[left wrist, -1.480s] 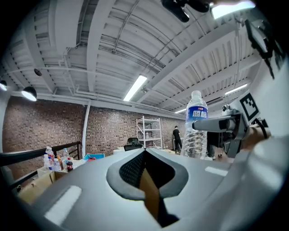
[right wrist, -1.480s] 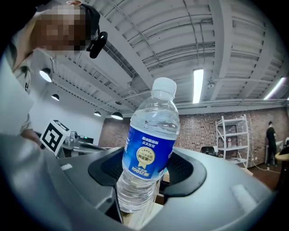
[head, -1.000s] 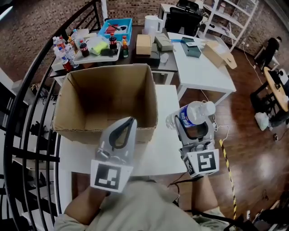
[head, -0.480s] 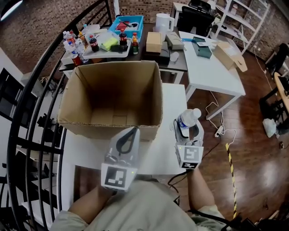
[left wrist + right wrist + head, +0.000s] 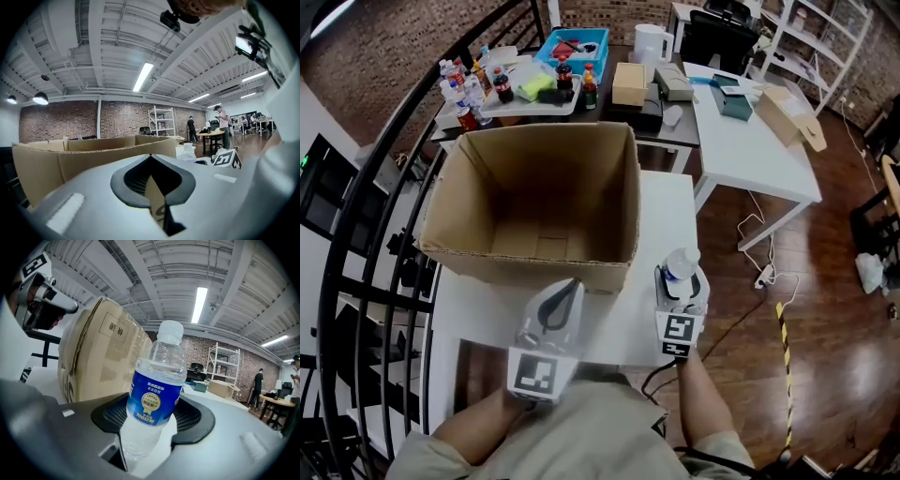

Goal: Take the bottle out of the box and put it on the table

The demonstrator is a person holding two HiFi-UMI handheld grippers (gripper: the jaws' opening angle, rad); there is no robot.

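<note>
Your right gripper (image 5: 680,286) is clamped on the upright bottle (image 5: 681,264), its base hidden behind the jaws, just off the near right corner of the box (image 5: 534,202) and close to the right edge of the table (image 5: 664,217), while your left gripper (image 5: 560,302), jaws together, hangs over the bare strip in front of the box.

Even, bright overhead light is supplied by ceiling tubes (image 5: 144,76). Glare is noted on the floor (image 5: 825,356). Fisheye bending and black corners are recorded in the 2 gripper views. The bottle (image 5: 154,399) is rendered sharp; the near foreground is softened.
</note>
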